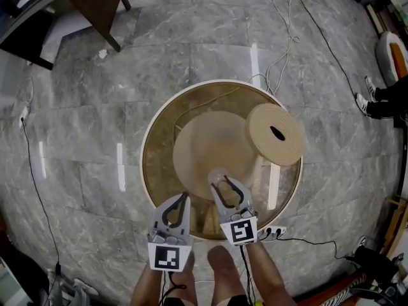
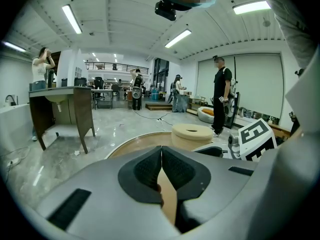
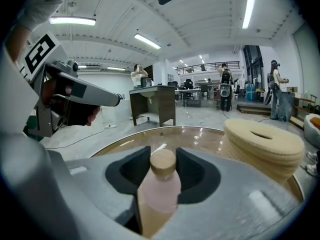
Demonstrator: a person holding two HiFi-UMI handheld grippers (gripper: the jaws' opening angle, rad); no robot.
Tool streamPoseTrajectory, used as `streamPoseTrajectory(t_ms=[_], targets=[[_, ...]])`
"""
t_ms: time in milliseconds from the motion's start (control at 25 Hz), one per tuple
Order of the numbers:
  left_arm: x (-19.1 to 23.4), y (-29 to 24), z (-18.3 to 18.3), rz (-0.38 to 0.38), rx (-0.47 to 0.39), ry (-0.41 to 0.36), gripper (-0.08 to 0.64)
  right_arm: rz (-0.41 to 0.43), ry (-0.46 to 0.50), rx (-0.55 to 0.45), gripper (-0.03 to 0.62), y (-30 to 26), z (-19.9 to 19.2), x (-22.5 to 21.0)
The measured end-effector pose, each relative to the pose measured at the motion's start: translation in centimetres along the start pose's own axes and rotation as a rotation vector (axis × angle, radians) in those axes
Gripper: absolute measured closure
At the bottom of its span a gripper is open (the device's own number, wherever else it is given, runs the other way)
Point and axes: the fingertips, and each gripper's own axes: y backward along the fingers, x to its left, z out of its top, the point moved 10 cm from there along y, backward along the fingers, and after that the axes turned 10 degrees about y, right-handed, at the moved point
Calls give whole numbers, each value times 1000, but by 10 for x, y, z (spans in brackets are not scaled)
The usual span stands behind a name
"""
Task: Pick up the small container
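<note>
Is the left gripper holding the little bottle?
No, the left gripper is shut on nothing; the bottle stands between the right gripper's jaws.

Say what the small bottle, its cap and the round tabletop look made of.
Bottle: frosted pinkish glass or plastic, translucent and matte; which, I cannot tell. Cap: cork or light wood, tan and dull. Tabletop: likely glass, glossy with bright streak reflections, brown showing through.

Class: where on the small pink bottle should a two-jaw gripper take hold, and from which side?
Take the bottle by its rounded body, below the wooden cap, coming in level from the person's side. It stands upright and narrow, so the right gripper's open jaws fit either side.
</note>
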Motion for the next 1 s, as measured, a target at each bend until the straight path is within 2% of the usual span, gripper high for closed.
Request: streamPoseTrajectory(t_ms=[280, 400, 1000], targets=[[10, -4, -12, 1, 26, 38, 541, -16, 11, 8, 438, -14, -7, 3], [15, -6, -12, -3, 30, 21, 541, -29, 30, 17, 463, -16, -6, 3], [15, -7, -11, -9, 36, -7, 541, -35, 18, 17, 471, -15, -9, 3]])
